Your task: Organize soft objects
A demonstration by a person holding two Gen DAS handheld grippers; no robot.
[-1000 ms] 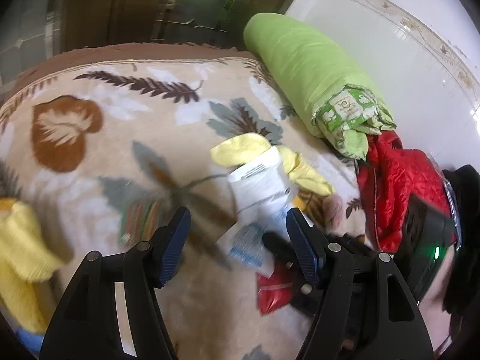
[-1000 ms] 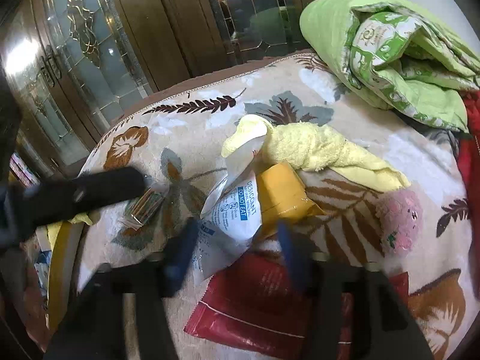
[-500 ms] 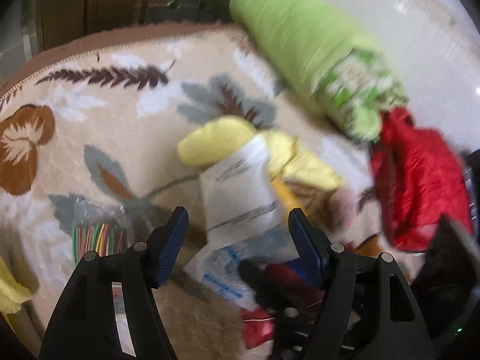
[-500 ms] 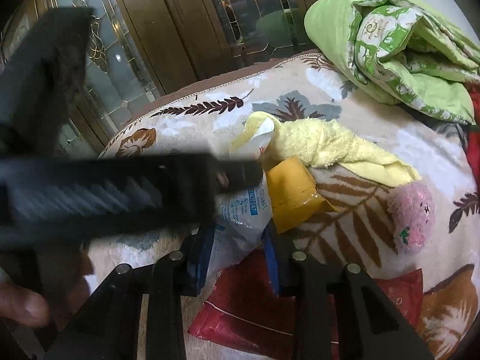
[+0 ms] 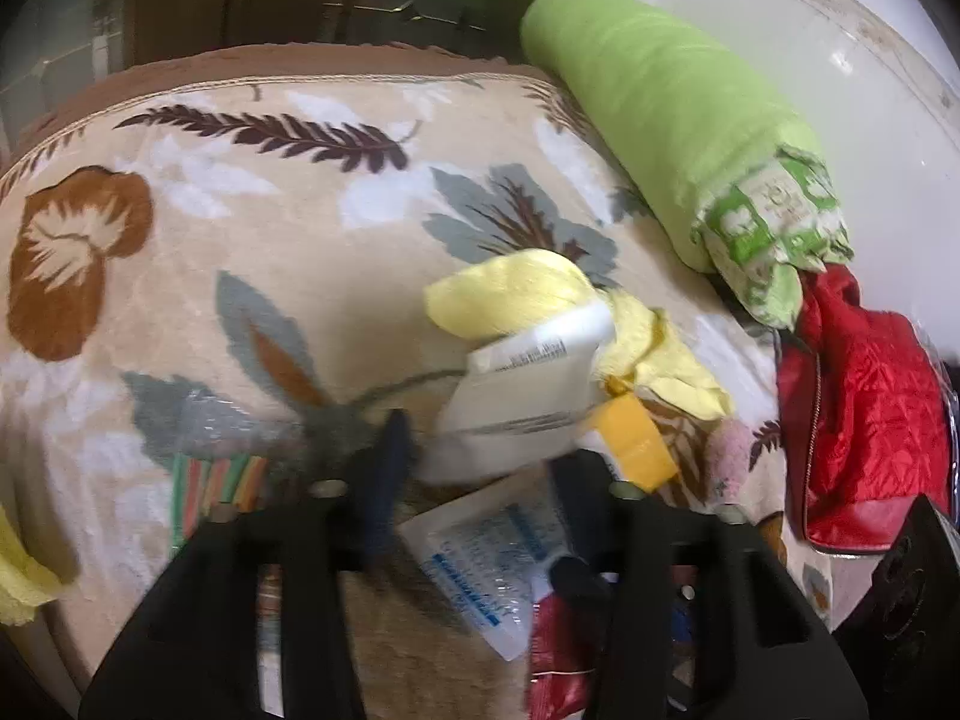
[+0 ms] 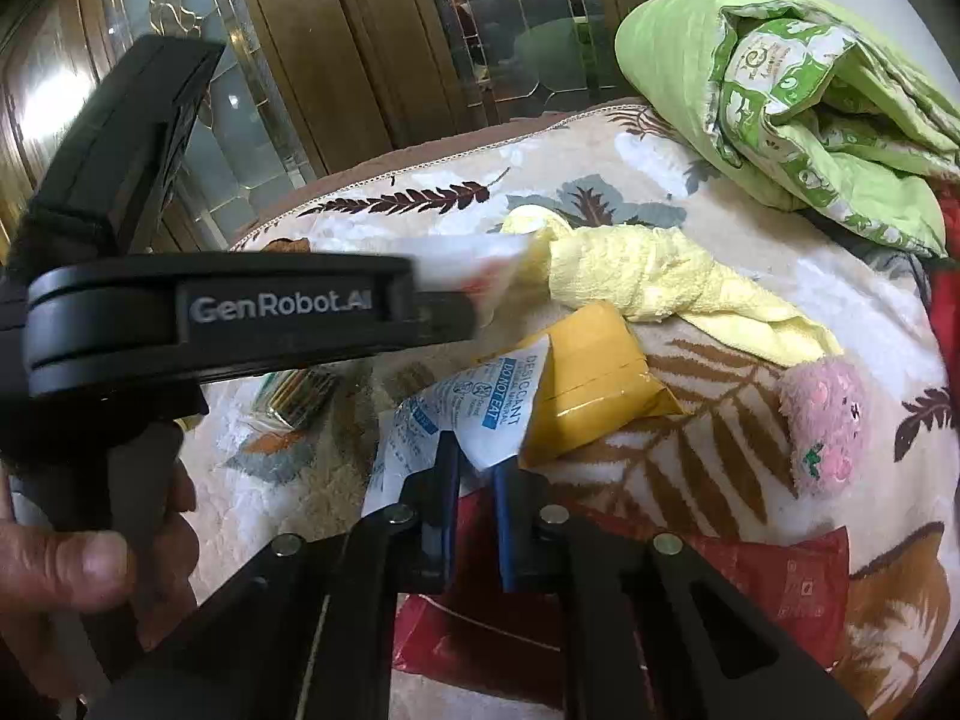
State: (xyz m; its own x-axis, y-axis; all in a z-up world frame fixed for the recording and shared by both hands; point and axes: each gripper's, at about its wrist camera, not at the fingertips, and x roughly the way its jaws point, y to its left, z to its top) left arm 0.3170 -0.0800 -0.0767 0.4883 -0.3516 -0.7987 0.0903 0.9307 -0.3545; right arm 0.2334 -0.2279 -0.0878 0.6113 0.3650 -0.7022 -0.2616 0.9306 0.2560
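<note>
Lying on a plush leaf-patterned blanket [image 6: 690, 180], a crinkly white desiccant sachet [image 6: 480, 414] runs lengthwise away from the right tongs [image 6: 477, 474], whose jaws have just closed onto its near edge. The left tongs [image 5: 480, 468] have just been narrowing around a stiff white paper packet [image 5: 522, 402]; contact unclear through blur. A glossy yellow pouch [image 6: 594, 384] lies alongside, touching a rolled terry towel [image 6: 648, 276].

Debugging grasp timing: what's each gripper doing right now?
Left gripper: jaws just closing, apparently clamped on the white packet.
Right gripper: shut on the desiccant packet.
</note>
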